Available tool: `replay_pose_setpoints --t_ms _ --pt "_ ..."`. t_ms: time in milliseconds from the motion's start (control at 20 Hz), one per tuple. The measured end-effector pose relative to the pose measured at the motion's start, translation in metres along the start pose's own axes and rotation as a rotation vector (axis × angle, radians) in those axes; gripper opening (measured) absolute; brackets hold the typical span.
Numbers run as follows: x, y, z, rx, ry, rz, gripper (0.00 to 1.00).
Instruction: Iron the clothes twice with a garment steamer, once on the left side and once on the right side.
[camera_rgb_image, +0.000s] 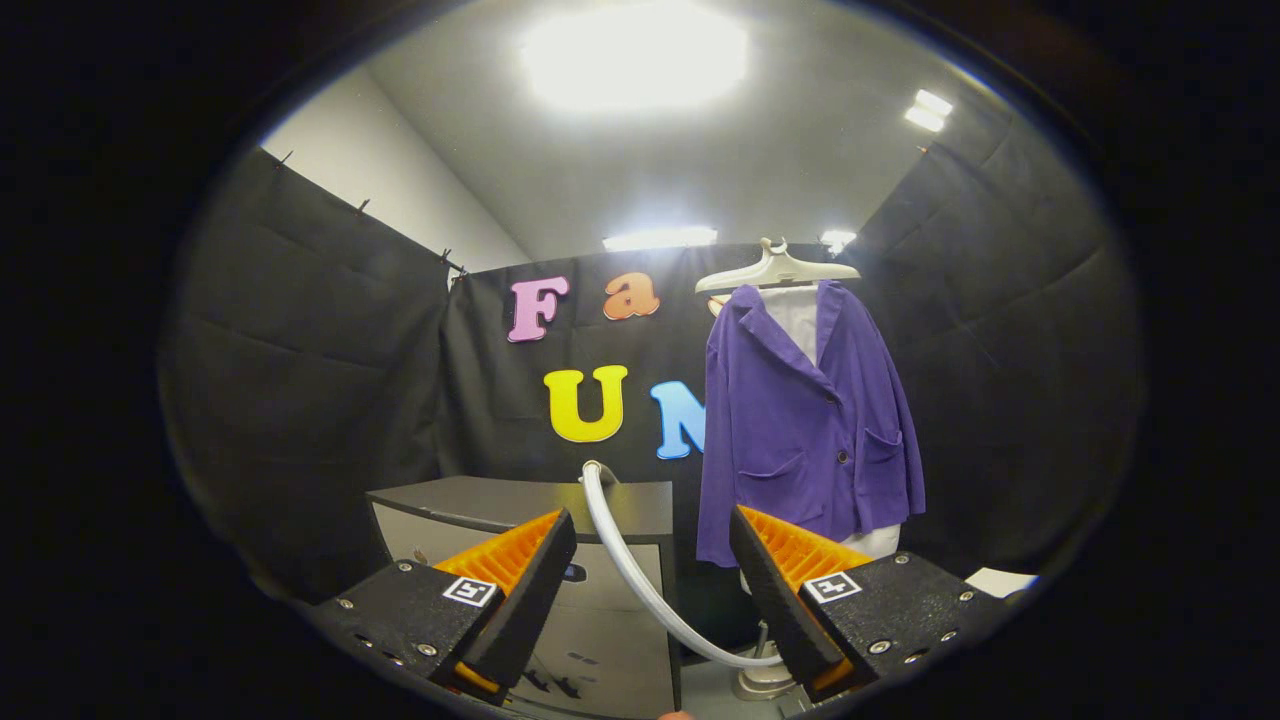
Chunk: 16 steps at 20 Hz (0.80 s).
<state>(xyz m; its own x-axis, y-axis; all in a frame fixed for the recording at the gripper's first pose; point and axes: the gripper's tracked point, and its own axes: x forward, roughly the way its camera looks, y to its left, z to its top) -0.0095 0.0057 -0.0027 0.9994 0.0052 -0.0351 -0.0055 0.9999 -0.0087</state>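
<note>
Gripper view: a purple jacket (805, 425) over a white shirt (797, 318) hangs on a pale hanger (777, 271) on a stand, at about 1 o'clock beyond the fingers. A grey cabinet (560, 520) stands at 11 o'clock, just behind the left finger. A white hose (640, 580) rises from the cabinet's top and curves down between the fingers to the right finger's inner side, crossing the way to the jacket. The gripper (650, 590) has its jaws released, spread wide, holding nothing; whether the hose touches the right finger is unclear.
</note>
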Motion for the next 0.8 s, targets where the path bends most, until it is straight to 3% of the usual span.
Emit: replay_pose_setpoints --t_ms 800 --pt "0.005 0.017 0.001 0.001 0.014 0.024 0.95"
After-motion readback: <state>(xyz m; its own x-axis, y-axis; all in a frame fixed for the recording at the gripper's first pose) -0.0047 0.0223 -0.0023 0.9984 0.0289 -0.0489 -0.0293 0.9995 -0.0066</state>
